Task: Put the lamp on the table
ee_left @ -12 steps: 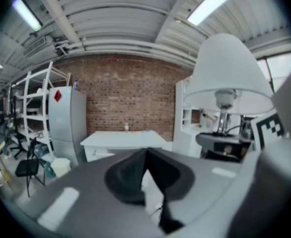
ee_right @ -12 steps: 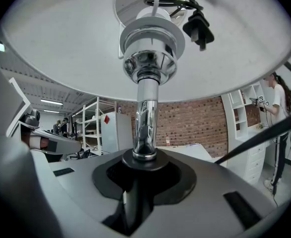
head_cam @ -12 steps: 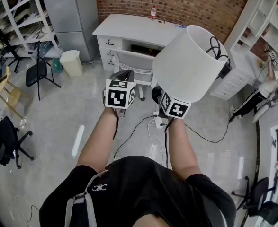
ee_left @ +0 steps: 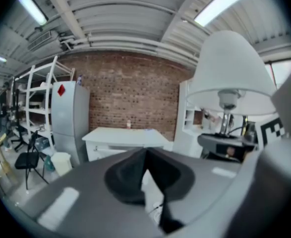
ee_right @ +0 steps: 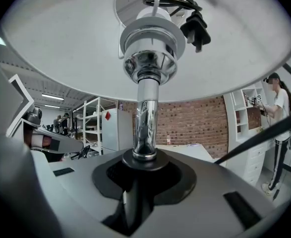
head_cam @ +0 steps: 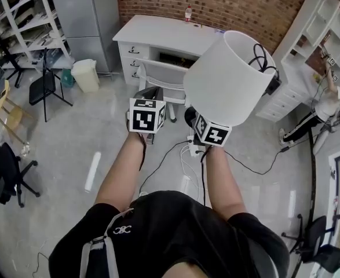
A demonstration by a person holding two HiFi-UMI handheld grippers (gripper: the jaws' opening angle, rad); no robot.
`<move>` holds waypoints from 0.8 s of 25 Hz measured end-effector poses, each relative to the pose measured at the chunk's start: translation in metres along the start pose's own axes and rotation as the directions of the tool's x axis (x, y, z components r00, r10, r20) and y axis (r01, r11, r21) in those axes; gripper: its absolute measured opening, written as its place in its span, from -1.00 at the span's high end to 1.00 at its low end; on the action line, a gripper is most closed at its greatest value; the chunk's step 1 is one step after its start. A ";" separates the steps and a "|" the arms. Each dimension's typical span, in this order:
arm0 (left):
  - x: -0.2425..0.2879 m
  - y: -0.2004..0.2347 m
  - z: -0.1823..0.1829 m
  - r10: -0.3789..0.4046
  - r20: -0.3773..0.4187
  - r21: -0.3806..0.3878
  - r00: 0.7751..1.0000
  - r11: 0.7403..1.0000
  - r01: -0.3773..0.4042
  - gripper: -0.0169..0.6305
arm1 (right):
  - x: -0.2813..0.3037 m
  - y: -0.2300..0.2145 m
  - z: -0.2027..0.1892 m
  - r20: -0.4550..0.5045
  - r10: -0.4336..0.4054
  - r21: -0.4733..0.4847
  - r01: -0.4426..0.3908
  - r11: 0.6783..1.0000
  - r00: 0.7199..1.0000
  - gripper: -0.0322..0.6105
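Currently, right hand-held gripper [ee_right: 144, 168] clamps the one lamp [head_cam: 227, 80]; left hand-held gripper [ee_left: 146, 155] closed, empty.

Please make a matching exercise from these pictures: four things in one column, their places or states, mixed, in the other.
1 lamp
2 left gripper
3 white desk
4 bin

A against the brick wall
B on the floor beside the desk
C shut, empty
D held in the right gripper

Pairs: 1-D, 2-C, 3-A, 4-B
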State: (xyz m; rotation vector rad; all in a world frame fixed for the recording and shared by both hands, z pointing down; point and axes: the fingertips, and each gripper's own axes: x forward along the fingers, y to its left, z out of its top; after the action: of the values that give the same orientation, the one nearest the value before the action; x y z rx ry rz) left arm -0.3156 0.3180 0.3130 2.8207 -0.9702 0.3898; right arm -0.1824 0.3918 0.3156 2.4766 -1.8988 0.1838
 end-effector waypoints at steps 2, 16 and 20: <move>0.000 0.006 0.000 -0.004 0.004 -0.007 1.000 1.000 0.004 0.95 | 0.002 0.003 0.001 0.004 -0.007 -0.005 0.007 1.000 1.000 0.63; 0.007 0.056 -0.015 -0.068 -0.010 -0.002 0.998 0.998 0.068 0.95 | 0.012 0.033 -0.005 0.017 -0.081 -0.005 0.081 0.997 0.997 0.63; 0.013 0.061 -0.013 -0.089 -0.006 -0.001 0.996 0.996 0.089 0.95 | 0.021 0.034 -0.008 0.005 -0.087 -0.002 0.087 0.996 0.996 0.63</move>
State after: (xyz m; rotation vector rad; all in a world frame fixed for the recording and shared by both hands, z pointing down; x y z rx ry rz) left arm -0.3461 0.2653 0.3322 2.8480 -0.8401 0.3872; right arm -0.2108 0.3633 0.3238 2.5542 -1.7876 0.1736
